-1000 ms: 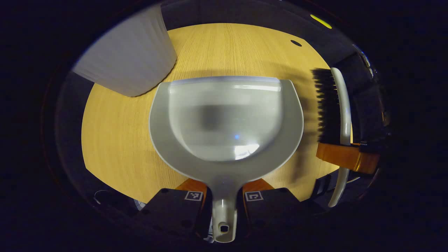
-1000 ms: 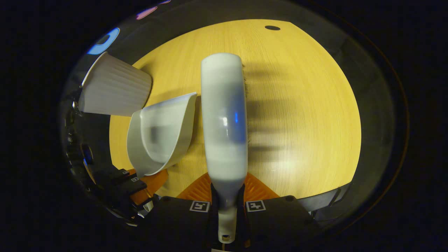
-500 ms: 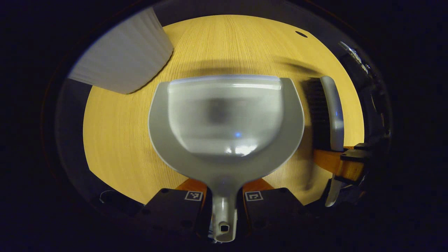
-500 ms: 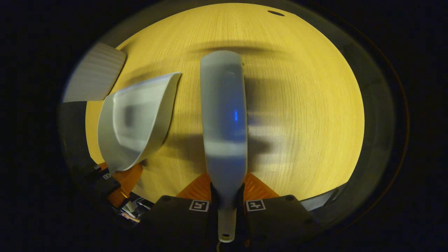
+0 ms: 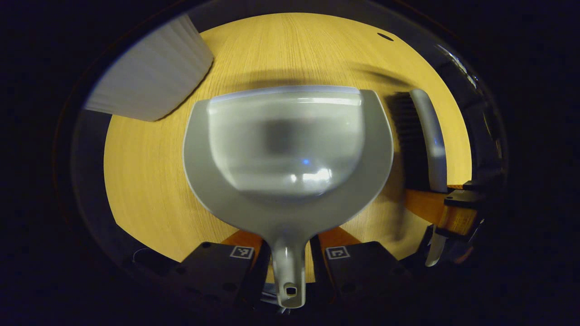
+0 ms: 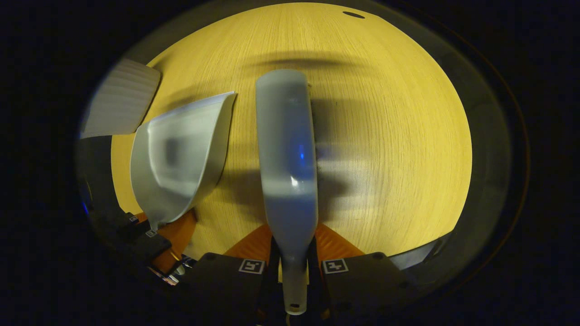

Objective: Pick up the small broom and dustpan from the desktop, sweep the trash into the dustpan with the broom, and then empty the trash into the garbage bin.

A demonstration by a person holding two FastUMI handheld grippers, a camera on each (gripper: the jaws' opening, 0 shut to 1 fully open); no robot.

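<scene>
Left claw [image 5: 290, 246] clamps the dustpan [image 5: 290, 149] handle — right claw [image 6: 294, 256] clamps the broom [image 6: 286, 149] — over the desktop [image 6: 398, 136].

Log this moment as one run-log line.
left gripper: shut on dustpan handle | right gripper: shut on broom handle | both tools over desktop | bin beyond dustpan | trash: cannot tell

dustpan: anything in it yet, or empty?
Cannot tell for sure. The dustpan bowl is motion-blurred in the left gripper view, with one dark smudge near its middle; that could be trash, a shadow or a reflection.
</scene>
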